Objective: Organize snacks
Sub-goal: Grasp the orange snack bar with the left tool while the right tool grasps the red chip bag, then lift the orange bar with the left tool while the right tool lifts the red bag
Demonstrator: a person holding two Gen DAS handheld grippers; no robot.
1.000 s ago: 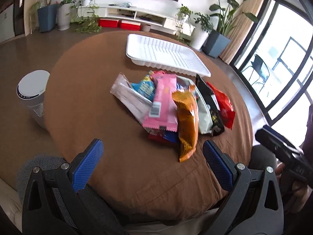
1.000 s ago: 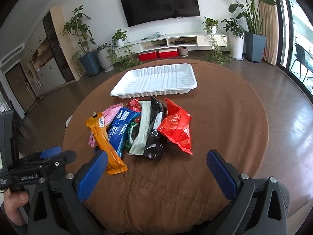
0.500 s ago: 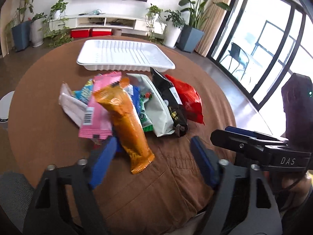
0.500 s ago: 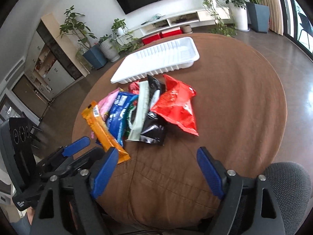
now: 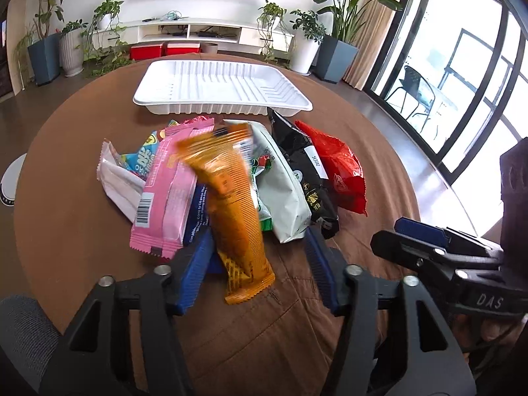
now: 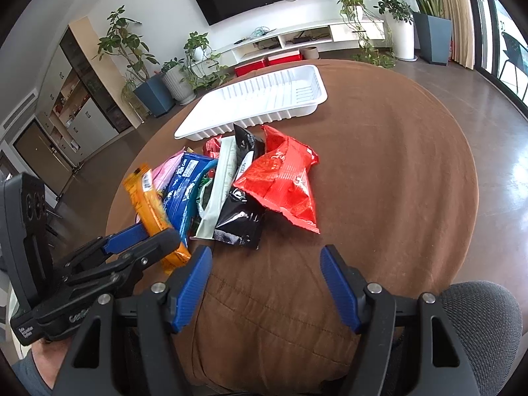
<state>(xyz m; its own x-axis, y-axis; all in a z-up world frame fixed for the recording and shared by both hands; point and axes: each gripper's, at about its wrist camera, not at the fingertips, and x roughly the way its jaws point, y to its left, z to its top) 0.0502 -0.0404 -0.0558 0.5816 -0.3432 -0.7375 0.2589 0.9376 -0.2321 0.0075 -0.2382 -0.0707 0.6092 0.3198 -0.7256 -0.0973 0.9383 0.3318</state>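
Note:
A pile of snack packets lies on the brown-clothed round table, in front of an empty white tray. My left gripper straddles the near end of the orange packet, and its jaws are closing. The left pad is at the packet's edge, while a gap still shows on the right side. The packet's far end is blurred. Beside it lie a pink packet, a pale green bag, a black bag and a red bag. My right gripper hovers over bare cloth, its jaws closing on nothing.
A grey upholstered chair sits at the table's near edge. A white round lid stands beyond the table's left edge. The right gripper hangs close to the right of the left one. Bare cloth spreads right of the pile.
The left gripper moved in toward the pile and its jaws narrowed around the orange packet's near end. The right gripper's jaws narrowed too, and it tipped slightly lower.

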